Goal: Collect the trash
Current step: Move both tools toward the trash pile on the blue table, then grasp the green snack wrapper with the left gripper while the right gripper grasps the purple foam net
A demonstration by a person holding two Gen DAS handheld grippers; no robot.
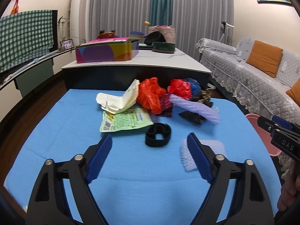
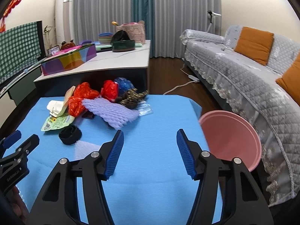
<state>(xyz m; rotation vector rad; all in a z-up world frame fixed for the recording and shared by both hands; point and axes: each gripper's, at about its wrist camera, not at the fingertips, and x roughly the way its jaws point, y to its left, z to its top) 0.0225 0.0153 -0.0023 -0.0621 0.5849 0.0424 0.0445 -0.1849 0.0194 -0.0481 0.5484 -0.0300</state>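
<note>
1. The left gripper (image 1: 150, 140) hung over the near part of the blue cloth (image 1: 75, 131), its jaws apart and nothing between them
2. The right gripper (image 2: 150, 136) was also above the cloth, nearer to the right edge, with its jaws apart and empty
3. The trash lay in a heap at the far side of the cloth: a cream paper wrapper (image 1: 120, 99), an orange plastic bag (image 1: 151, 93), a red bag (image 1: 180, 89), a blue bag (image 1: 194, 86) and a purple foam net (image 1: 196, 108)
4. A green printed packet (image 1: 127, 121) lay flat in front of the wrapper, and a black plastic ring (image 1: 158, 137) was just beside it, closer to the left gripper
5. A white foam net piece (image 1: 211, 150) lay near the right finger of the left gripper; I cannot tell if they touched
6. A pink basin (image 2: 230, 136) stood tilted just beside the right edge of the cloth, in front of the grey sofa (image 2: 243, 78)
</note>
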